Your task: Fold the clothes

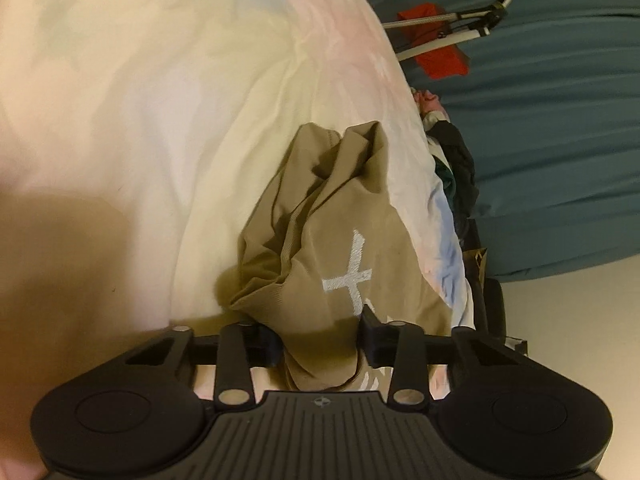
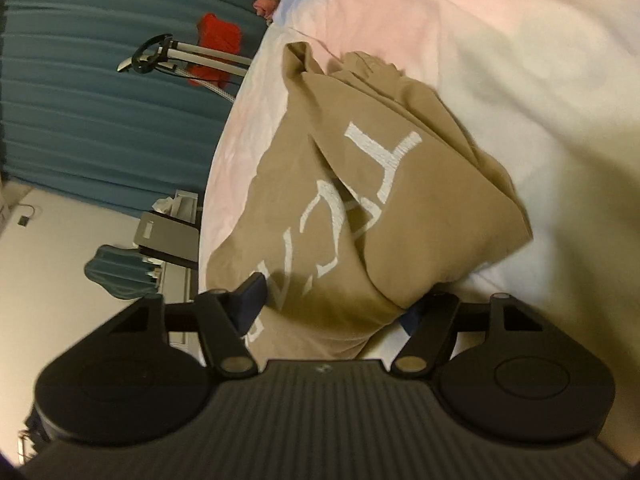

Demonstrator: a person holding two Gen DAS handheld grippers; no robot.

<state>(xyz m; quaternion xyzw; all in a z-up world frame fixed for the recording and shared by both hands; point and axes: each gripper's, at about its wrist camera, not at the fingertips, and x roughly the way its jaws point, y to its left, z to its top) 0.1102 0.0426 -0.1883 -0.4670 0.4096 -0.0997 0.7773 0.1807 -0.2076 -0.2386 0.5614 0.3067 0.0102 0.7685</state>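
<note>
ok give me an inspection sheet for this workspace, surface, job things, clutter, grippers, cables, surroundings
Surface: pale bedsheet, creased, pastel patches.
Job's things: tan garment with white embroidered lettering, bunched, not folded.
Clutter: dark clothes pile at the bed edge.
Grippers: left gripper and right gripper both open, tan cloth lying between the fingers.
Cables: small plug and cord on the wall.
Surroundings: teal curtain, red item on a white metal stand.
</note>
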